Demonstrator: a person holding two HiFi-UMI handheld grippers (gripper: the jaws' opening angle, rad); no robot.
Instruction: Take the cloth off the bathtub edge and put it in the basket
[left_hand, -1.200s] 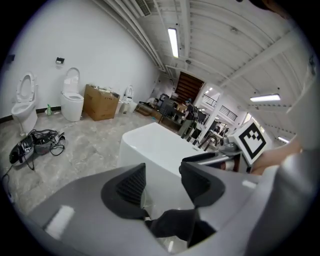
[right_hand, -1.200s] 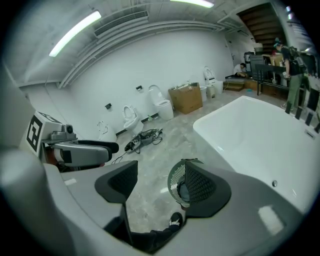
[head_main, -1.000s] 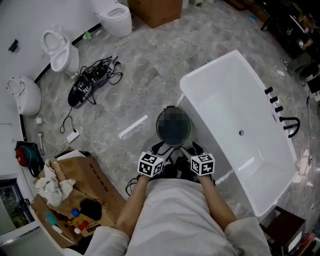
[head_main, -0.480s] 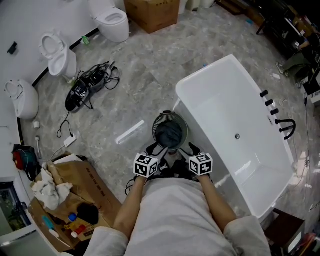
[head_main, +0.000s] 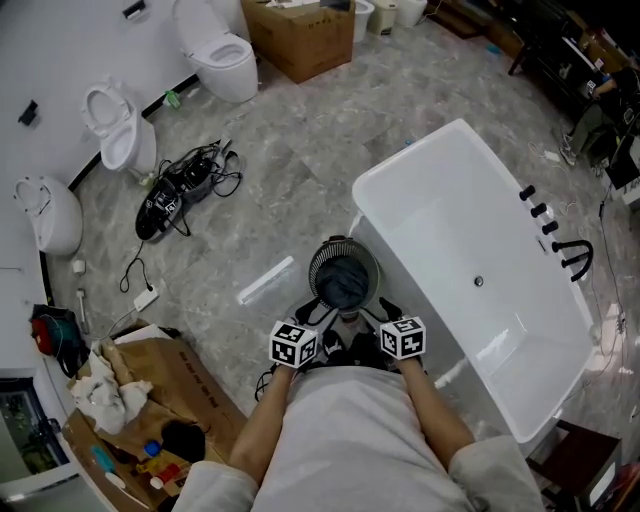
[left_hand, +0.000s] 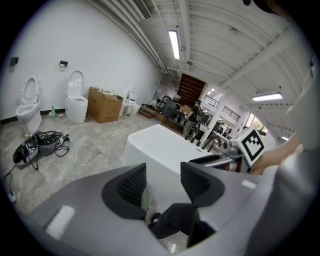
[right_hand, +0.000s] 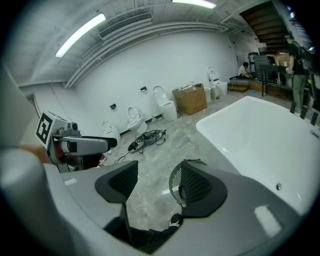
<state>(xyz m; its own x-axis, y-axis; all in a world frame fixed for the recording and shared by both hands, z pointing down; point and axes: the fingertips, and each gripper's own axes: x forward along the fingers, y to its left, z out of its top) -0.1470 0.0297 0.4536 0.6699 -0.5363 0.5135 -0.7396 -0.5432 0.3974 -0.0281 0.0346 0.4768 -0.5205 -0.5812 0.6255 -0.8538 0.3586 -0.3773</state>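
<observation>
In the round wire-mesh basket (head_main: 313, 272) just beyond your grippers, the dark cloth (head_main: 343, 284) lies bunched in a soft heap with no clear long axis. Your left gripper (left_hand: 162, 182) and right gripper (right_hand: 159, 181) hover near it, jaws apart and empty. The glossy white bathtub (head_main: 450, 215) stands just right of the basket, and a black cable tangle (head_main: 185, 175) lies far left on the marbled grey floor (head_main: 300, 165).

I saw a glossy white bathtub (head_main: 450, 220) at right, a wire-mesh basket (head_main: 314, 270) holding dark matt cloth (head_main: 343, 285), and a veined stone floor (head_main: 300, 170).
</observation>
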